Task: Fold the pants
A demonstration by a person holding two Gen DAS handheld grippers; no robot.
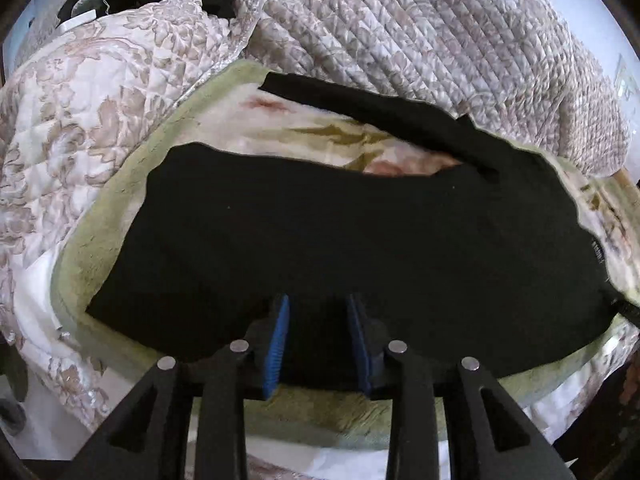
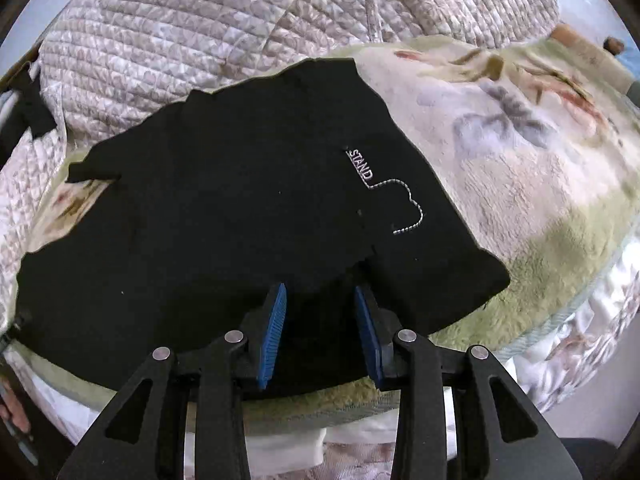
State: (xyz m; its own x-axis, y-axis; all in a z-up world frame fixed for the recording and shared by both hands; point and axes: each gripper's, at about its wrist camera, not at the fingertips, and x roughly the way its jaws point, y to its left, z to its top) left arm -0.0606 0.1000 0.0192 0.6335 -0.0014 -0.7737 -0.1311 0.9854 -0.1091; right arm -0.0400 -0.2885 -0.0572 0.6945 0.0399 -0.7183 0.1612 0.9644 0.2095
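Now both the left tool (image 1: 318, 308) and right tool (image 2: 320, 298) hover with fingers apart over the black pants (image 1: 320, 232) on the blanket (image 2: 520, 160)

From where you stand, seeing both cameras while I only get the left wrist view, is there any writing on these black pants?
Observer: Yes. The right wrist view shows white stitched lettering reading STAND on the black pants.
Operator: Anything attached to it?
Observer: A beaded chain curls away from the lettering.
Operator: And the other gripper?
Observer: The right gripper is open, above the pants' near edge.
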